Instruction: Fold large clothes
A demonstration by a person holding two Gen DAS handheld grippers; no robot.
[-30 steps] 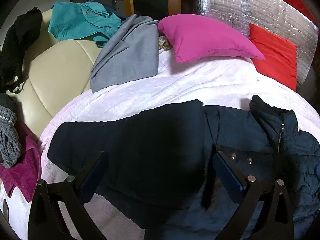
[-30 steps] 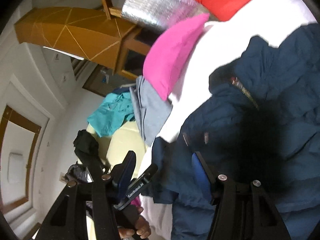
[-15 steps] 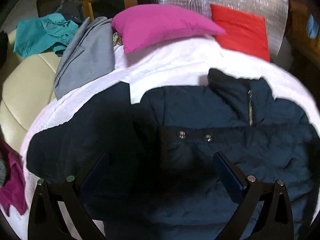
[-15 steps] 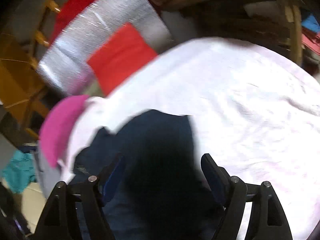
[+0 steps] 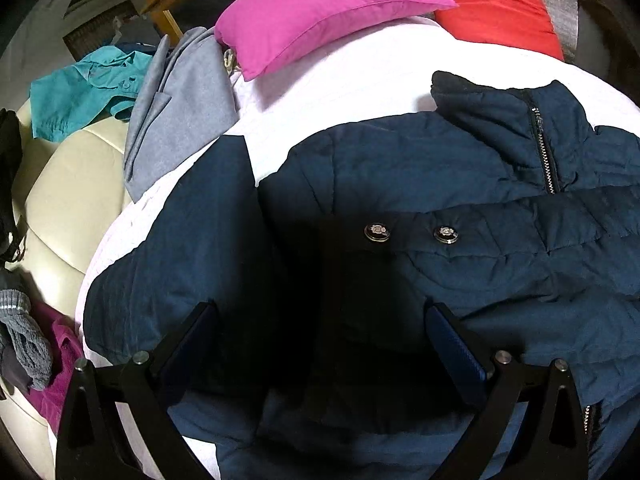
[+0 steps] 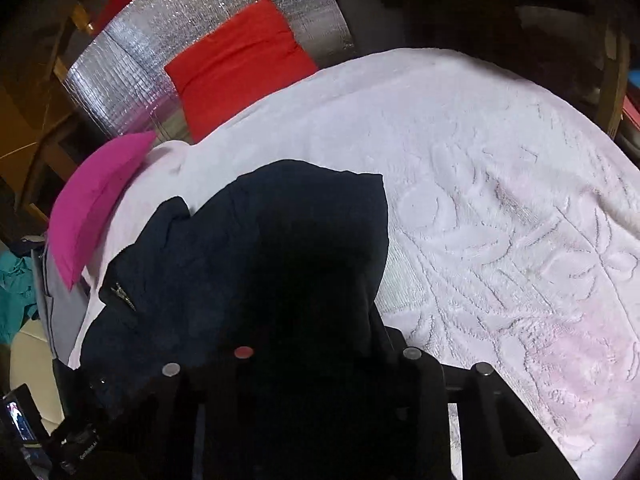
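1. The right claw (image 6: 288, 392) is closing, with a dark fold of the navy jacket (image 6: 280, 248) bunched between its jaws; the fabric hides the pads, so I cannot tell whether they are pressing on it.
2. The left claw (image 5: 320, 344) is hanging released, jaws wide apart, just above the jacket (image 5: 420, 208), gripping nothing.
3. The jacket is lying spread on the bed's white bedspread (image 5: 360, 80), collar and zipper (image 5: 542, 148) toward the pillows, two metal snaps (image 5: 412, 233) showing ahead of the left claw.
4. A sleeve (image 5: 192, 240) is stretching out toward the bed's left edge.
5. A pink pillow (image 5: 320, 12) and a red pillow (image 5: 492, 4) are sitting at the head of the bed, apart from the jacket.
6. A grey garment (image 5: 180, 108) is draping beside the pink pillow, with a teal shirt (image 5: 80, 92) lying beyond it on a cream seat (image 5: 60, 200).
7. In the right wrist view, the bedspread (image 6: 500, 220) is lying bare on the jacket's right.
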